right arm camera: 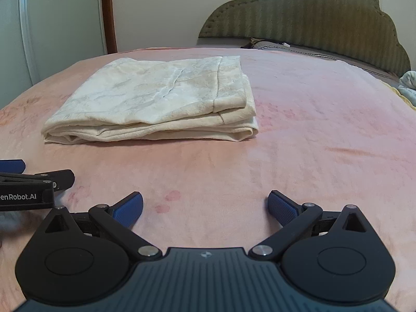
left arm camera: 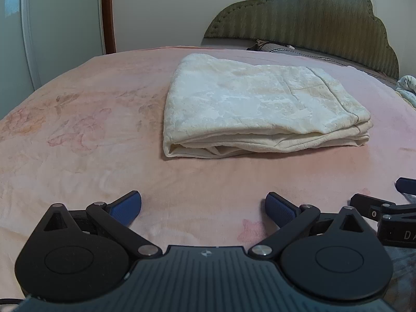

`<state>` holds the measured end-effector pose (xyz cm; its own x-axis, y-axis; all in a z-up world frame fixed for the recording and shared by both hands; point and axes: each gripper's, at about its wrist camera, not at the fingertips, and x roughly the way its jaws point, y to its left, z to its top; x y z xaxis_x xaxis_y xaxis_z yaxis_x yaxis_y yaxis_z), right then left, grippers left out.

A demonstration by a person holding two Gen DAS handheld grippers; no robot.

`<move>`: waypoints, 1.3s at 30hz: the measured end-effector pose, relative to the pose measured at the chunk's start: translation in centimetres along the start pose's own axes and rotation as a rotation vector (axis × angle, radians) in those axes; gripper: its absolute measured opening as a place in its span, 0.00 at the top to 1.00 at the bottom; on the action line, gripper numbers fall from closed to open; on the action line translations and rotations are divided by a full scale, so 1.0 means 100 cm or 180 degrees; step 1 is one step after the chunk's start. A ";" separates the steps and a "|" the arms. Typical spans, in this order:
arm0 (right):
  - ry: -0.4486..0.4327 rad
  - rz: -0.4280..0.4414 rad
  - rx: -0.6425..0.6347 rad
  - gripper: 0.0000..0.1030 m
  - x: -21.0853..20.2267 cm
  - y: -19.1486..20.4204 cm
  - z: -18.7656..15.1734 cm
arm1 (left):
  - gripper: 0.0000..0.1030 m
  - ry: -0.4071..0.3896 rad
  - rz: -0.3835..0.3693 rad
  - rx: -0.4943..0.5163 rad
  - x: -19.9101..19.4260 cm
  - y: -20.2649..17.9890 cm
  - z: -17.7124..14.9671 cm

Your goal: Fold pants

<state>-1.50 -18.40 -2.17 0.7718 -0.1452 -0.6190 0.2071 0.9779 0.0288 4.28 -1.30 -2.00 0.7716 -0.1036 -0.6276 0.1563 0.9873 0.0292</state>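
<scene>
Folded pants (left arm camera: 260, 104) lie on the bed (left arm camera: 91, 143), headboard (left arm camera: 299, 20) behind, both tools side by side before them.

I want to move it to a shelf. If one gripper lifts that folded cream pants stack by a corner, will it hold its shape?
Probably not. The folded cream pants look like soft, loosely stacked layers, so they would likely droop and unfold. On the plush pink blanket, pushing might bunch them rather than slide.

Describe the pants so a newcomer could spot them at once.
Start at the green headboard, then come down onto the pink blanket. The pants lie there as a cream, folded, layered stack, the only pale bundle mid-bed, ahead of both open grippers.
</scene>
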 end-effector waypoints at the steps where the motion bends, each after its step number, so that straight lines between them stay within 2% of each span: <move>1: 0.0001 0.0005 0.0020 0.00 0.001 -0.002 0.000 | 0.00 0.0000 0.0002 0.0003 0.000 0.000 0.000; 5: 0.0001 -0.0053 -0.0046 0.00 0.002 0.003 -0.001 | 0.00 -0.0001 0.0001 0.0001 0.000 0.001 0.000; 39: -0.0020 0.0011 0.0044 0.00 -0.001 -0.002 -0.001 | 0.00 -0.0015 0.0025 -0.0025 -0.001 0.002 -0.002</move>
<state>-1.64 -18.54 -2.22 0.7763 -0.1430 -0.6140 0.2128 0.9762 0.0418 4.10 -1.08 -2.03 0.7757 -0.0963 -0.6238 0.1454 0.9890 0.0281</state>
